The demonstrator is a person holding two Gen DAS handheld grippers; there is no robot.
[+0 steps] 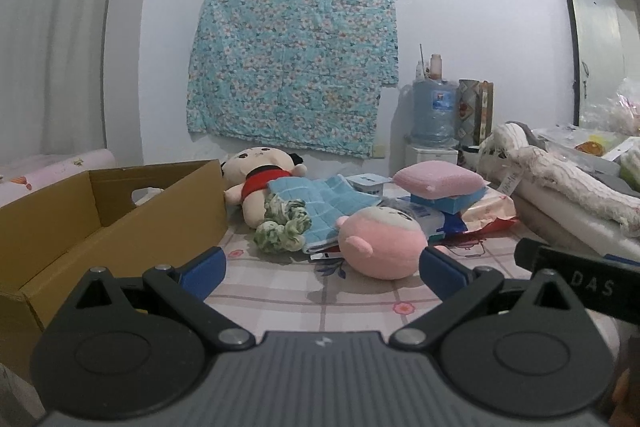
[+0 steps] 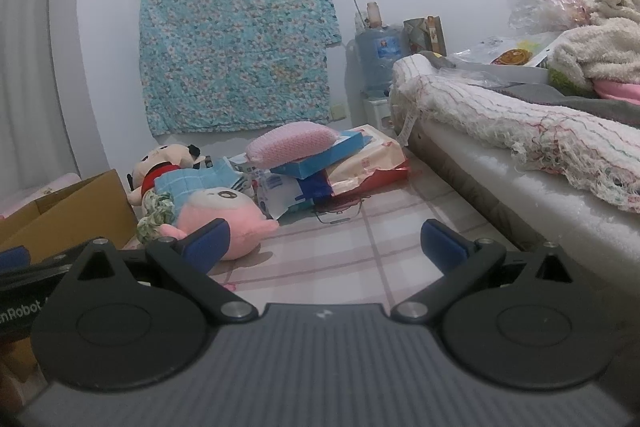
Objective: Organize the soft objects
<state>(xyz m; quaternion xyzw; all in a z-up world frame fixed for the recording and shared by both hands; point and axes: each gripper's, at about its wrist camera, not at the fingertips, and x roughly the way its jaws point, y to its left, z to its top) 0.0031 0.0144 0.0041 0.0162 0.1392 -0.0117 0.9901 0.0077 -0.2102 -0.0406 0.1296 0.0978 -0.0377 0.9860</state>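
The soft objects lie in a loose heap on the checked, flowered sheet: a round pink plush [image 1: 382, 243] nearest the cameras, a green-and-white knotted fabric piece [image 1: 282, 229] just beside it, a blue quilted cloth [image 1: 324, 205] draped behind, and a doll in a red top [image 1: 260, 183] lying against the wall of the cardboard box [image 1: 120, 203]. Farther back a pink cushion [image 1: 438, 181] rests on a blue flat box, itself on stacked packets.

As far as the views show, the sorting has barely begun: the cardboard box looks empty in the part visible, though its far corner is hidden. Everything soft is still outside it, so nearly all the work remains.

The left tool [image 1: 322, 273] has its fingers spread wide with nothing between them, aimed at the pink plush and short of touching it. The right tool [image 2: 324, 247] is likewise spread and empty, hovering over bare sheet to the right of the heap; its body shows at the right edge of the left view.

For room: open sheet lies between the tools and the heap, and the box's open top is just left of the plush, so a short carry should do. On the right, a raised white ledge draped with a frayed blanket [image 2: 520, 123] bounds the space, and the box's near rim is the edge to clear.
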